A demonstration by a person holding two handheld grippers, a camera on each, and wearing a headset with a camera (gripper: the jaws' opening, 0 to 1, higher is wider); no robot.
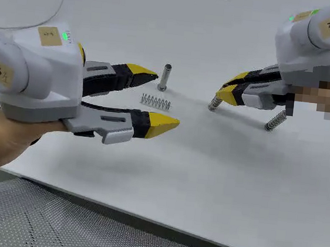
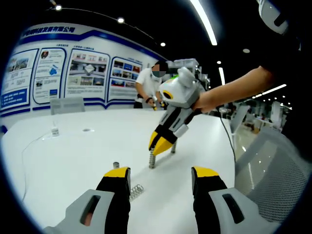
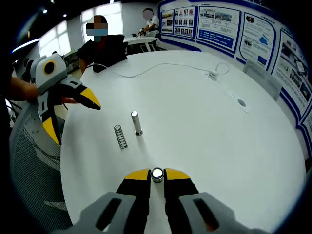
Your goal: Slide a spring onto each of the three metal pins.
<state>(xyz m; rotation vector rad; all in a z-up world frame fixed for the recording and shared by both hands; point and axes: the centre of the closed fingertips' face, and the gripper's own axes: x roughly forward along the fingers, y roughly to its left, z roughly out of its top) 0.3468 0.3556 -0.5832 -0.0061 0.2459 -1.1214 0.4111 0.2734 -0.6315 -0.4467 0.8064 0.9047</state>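
One loose steel coil spring (image 1: 155, 102) lies flat on the white tabletop (image 1: 208, 163) just ahead of the empty, wide-open left gripper (image 2: 161, 173), long axis roughly along its reach, beside the bare upright metal pin (image 1: 164, 77), while the farther right gripper (image 1: 221, 90) pinches the top of a spring-clad pin (image 3: 157, 174).

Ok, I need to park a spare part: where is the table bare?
Free: the table's near strip before both grippers, and the stretch beyond the bare pin. Crowded: between left gripper and right gripper, with the loose spring, the gripped pin and the other sprung pin.
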